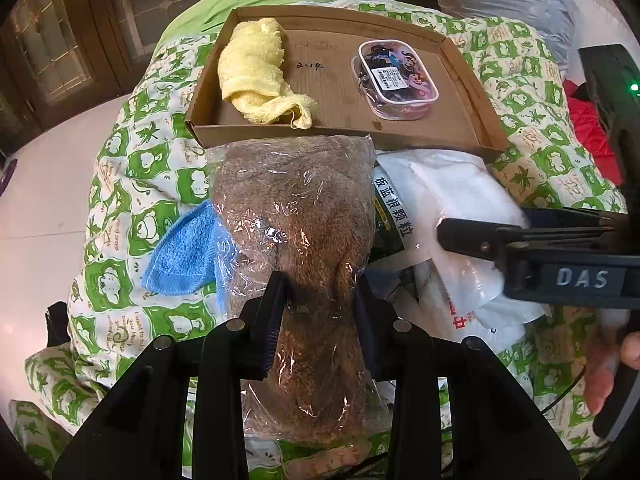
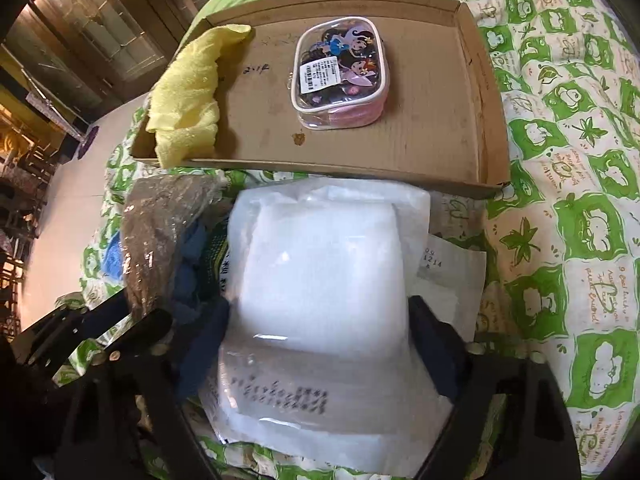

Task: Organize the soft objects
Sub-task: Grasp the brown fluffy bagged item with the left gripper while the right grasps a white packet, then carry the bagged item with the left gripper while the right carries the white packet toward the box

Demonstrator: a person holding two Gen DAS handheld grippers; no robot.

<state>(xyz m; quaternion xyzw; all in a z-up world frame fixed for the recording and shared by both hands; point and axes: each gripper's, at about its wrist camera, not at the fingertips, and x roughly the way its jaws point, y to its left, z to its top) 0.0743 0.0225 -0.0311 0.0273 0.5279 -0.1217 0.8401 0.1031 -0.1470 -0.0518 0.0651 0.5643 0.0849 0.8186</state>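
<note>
Two hand-held grippers work over a bed covered by a green-and-white quilt (image 1: 132,184).

Left gripper (image 1: 320,300): its fingers are drawn in narrow and pinch the near end of a brown fuzzy cloth in clear wrap (image 1: 296,216), squeezing it into a waist between the pads. The package lies lengthwise on the quilt, its far end touching the near wall of a shallow cardboard tray (image 1: 468,92). A blue cloth (image 1: 184,256) sticks out from the package's left side and rests on the quilt.

Right gripper (image 2: 320,340): its fingers stand wide on either side of a white padded packet in a clear bag (image 2: 324,276). The left finger is close against the bag and the right finger is beside it; whether the pads press on it cannot be told. No earlier frame is shown. The packet lies on the quilt just beside the brown package, near the tray's near edge, with a green-printed sachet (image 1: 390,216) between the two.

In the tray: a yellow towel (image 1: 256,72) lies crumpled along the left wall, one corner hanging over the near-left edge. A small clear pouch with cartoon figures (image 2: 340,72) sits toward the far right, apart from the towel. The tray floor between them is bare cardboard with handwritten marks.

A person's fingers (image 1: 600,372) show at the right edge of the left wrist view.
</note>
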